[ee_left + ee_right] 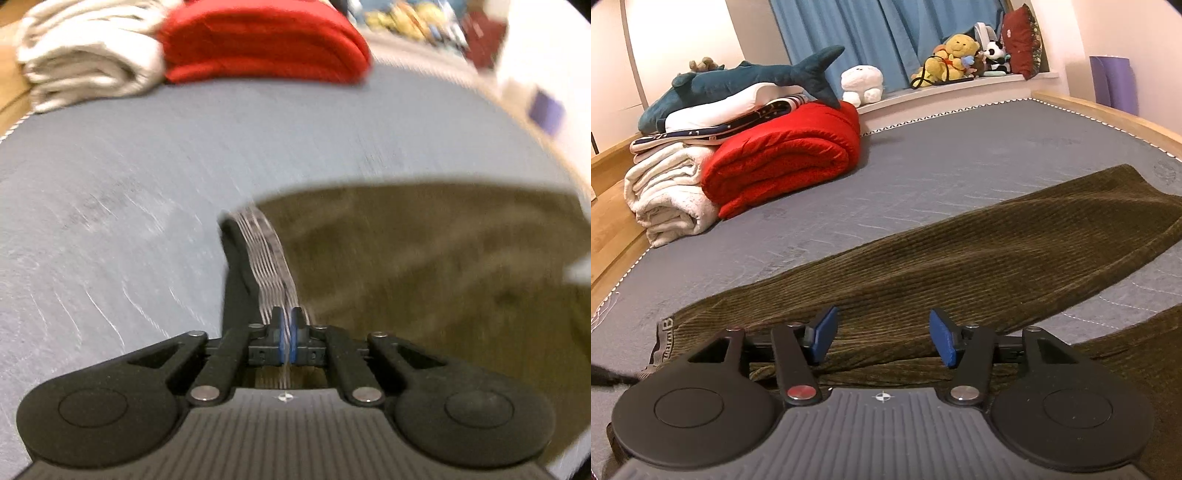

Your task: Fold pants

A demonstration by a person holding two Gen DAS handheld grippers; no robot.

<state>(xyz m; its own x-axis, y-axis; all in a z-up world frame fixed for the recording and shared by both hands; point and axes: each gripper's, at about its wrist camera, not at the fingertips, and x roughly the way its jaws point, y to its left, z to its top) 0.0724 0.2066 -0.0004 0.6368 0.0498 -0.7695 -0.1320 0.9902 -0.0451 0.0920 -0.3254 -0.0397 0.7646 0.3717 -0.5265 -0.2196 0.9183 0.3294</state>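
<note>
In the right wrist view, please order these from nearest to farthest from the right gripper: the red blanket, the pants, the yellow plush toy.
1. The pants, directly under and ahead of the right gripper.
2. The red blanket, rolled, farther ahead on the left of the bed.
3. The yellow plush toy, on the ledge beyond the bed, by the curtain.

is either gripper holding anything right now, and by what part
The left hand-held gripper is shut on the pants at the striped waistband. The right hand-held gripper is open above the pants, holding nothing.
</note>
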